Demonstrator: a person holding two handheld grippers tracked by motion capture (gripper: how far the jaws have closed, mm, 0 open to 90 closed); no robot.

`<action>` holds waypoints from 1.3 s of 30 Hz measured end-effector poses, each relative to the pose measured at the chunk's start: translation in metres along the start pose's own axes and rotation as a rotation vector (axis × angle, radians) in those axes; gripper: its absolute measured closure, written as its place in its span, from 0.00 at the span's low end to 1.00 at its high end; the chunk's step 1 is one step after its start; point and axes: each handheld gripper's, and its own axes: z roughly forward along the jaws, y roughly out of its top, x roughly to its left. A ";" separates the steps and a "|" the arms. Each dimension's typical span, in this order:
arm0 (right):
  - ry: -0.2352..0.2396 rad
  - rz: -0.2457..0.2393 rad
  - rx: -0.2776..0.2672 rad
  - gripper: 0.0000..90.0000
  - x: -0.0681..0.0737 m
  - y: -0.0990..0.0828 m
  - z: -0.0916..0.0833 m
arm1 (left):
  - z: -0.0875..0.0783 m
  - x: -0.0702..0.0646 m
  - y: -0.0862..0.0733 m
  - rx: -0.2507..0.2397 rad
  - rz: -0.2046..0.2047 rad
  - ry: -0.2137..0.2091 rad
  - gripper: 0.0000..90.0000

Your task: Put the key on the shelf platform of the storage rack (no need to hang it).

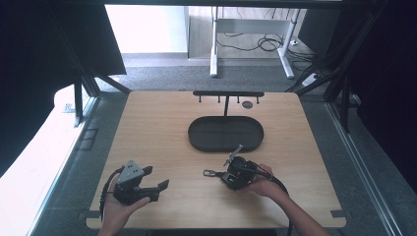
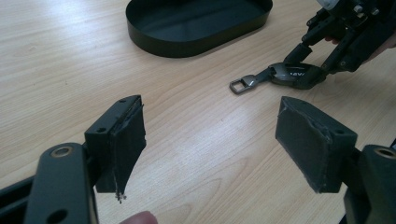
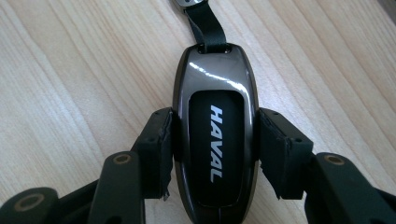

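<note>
Glossy HAVAL key fob (image 3: 215, 140) flat on table (image 3: 70, 93).

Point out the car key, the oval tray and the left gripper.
car key (image 3: 216, 140), right gripper view, its black lettered face.
oval tray (image 1: 196, 142), high view, its left rim.
left gripper (image 2: 210, 144), left gripper view, midway between its fingertips.

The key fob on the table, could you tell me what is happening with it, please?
A person works two handheld tools at the wooden table. The right claw is shut on the sides of the key fob, which lies on the wood beside the black oval tray. The left claw waits open, holding nothing.
</note>
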 end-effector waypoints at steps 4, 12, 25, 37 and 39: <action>0.009 0.016 -0.008 0.55 -0.004 -0.001 -0.002 | 0.000 0.000 0.000 -0.001 -0.001 -0.001 0.27; 0.041 0.051 -0.041 0.55 -0.009 -0.002 -0.013 | -0.001 0.000 0.000 -0.003 -0.001 -0.003 0.27; 0.051 0.058 -0.069 0.55 -0.013 -0.002 -0.028 | 0.001 0.001 0.000 0.001 -0.004 -0.004 0.27; 0.053 0.085 -0.106 0.55 -0.019 -0.005 -0.043 | 0.002 0.000 -0.001 0.005 -0.003 -0.004 0.27; 0.053 0.085 -0.114 0.55 -0.020 -0.005 -0.046 | 0.002 0.000 -0.001 0.005 -0.003 -0.003 0.27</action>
